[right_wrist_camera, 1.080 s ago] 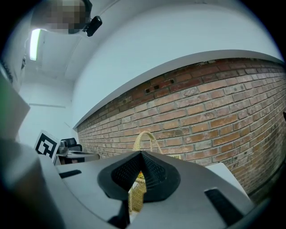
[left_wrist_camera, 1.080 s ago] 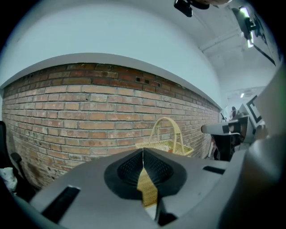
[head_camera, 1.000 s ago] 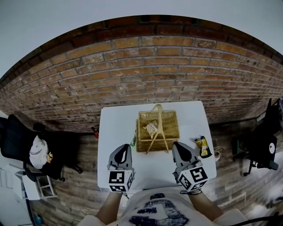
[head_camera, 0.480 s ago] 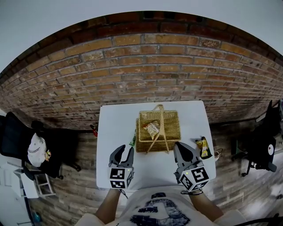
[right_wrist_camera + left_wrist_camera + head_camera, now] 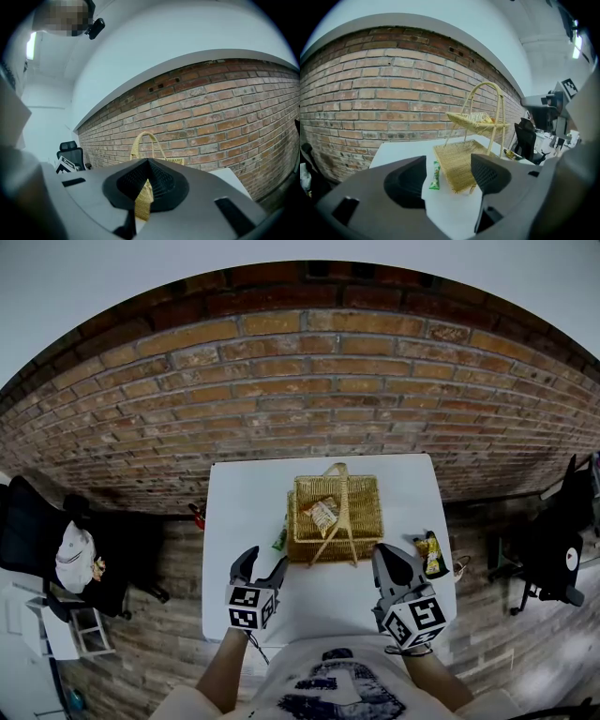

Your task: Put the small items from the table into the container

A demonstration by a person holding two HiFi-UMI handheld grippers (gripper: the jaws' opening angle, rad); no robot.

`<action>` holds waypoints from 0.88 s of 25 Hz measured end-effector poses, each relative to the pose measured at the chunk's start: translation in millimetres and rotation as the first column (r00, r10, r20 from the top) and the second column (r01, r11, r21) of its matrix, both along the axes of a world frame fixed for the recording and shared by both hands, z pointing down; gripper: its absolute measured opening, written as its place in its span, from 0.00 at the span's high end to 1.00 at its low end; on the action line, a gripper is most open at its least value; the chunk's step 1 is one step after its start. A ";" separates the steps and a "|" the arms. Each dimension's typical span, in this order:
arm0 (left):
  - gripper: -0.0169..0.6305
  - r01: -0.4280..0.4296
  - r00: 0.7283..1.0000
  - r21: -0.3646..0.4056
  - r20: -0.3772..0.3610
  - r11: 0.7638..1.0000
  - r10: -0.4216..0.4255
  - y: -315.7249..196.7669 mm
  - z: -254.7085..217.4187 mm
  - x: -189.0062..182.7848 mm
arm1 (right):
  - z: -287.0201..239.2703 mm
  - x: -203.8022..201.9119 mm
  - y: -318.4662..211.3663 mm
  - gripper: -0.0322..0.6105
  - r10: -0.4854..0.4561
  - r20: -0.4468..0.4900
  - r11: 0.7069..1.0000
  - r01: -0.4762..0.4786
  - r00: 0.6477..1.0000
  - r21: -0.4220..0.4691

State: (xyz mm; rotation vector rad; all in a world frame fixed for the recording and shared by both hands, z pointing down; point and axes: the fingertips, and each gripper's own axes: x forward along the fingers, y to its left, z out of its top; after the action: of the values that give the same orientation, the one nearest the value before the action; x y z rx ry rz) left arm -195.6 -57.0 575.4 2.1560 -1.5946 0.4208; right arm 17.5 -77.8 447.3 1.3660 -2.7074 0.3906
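- A small red object (image 5: 197,517) sat at the left edge of the white table (image 5: 244,493). It was too small to identify.
- The left gripper (image 5: 264,563) was over the near-left part of the table. Its jaws were wide and opening, and the pads touched nothing.
- The green packet (image 5: 435,176) lay flat on the table, just beside the left wall of the wicker basket (image 5: 300,549). In the left gripper view it appeared in the gap between the jaws, ahead of them and apart from both pads. Its print could not be read.
- The basket stood at the middle of the table, with its hoop handle upright. One snack packet (image 5: 322,514) lay inside it. In the left gripper view the raised woven part hid most of this packet.
- The right gripper (image 5: 386,557) was over the near-right part of the table, in front of the basket. Its jaws were closed together and held nothing. In the right gripper view they covered most of the basket. Only the handle above them and a thin strip of wicker through the slit between them were visible.
- A yellow packet (image 5: 430,552) lay on the table near its right edge, just beside the right gripper and apart from the basket. Its details were too small to make out.
- The near edge of the table was hidden by the grippers and the person's torso.
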 end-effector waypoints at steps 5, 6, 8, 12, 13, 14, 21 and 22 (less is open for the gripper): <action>0.47 0.007 1.000 -0.030 0.007 1.000 -0.007 -0.9 16.4 -5.8 | 1.5 -4.9 -2.3 0.92 -0.016 -0.007 1.000 0.016 1.000 -0.005; 0.47 0.007 1.000 -0.036 0.007 0.999 -0.007 -1.4 19.9 -6.7 | 1.7 -6.8 -3.0 0.92 -0.021 -0.009 1.000 0.021 1.000 -0.005; 0.47 0.005 1.000 -0.052 0.010 0.999 -0.004 -1.9 28.4 -9.2 | 2.8 -9.9 -4.6 0.92 -0.024 -0.015 1.000 0.024 1.000 -0.010; 0.47 0.009 1.000 -0.074 0.026 0.997 -0.007 -5.0 43.8 -16.2 | 3.6 -16.0 -8.8 0.92 -0.029 -0.026 0.999 0.028 0.999 -0.015; 0.47 0.010 1.000 -0.080 0.028 0.997 -0.008 -6.1 46.8 -18.0 | 3.7 -17.3 -9.7 0.92 -0.030 -0.028 0.999 0.029 0.999 -0.015; 0.47 0.011 1.000 -0.085 0.028 0.996 -0.008 -7.4 49.5 -19.4 | 3.9 -18.5 -10.5 0.92 -0.031 -0.029 0.999 0.031 0.999 -0.015; 0.47 -0.008 0.999 -0.113 0.040 0.994 0.012 -20.7 63.6 -20.2 | 8.4 -24.3 -18.0 0.92 -0.029 -0.037 0.999 0.028 0.999 -0.027; 0.47 -0.011 0.999 -0.117 0.044 0.993 0.016 -22.9 65.4 -20.4 | 8.6 -25.8 -19.1 0.92 -0.030 -0.037 0.999 0.029 0.999 -0.027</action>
State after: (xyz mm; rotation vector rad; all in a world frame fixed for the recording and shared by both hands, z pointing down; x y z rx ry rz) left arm -216.0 -80.0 640.8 2.0847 -1.5402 0.5560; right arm -8.3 -96.9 455.9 1.3115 -2.6794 0.3938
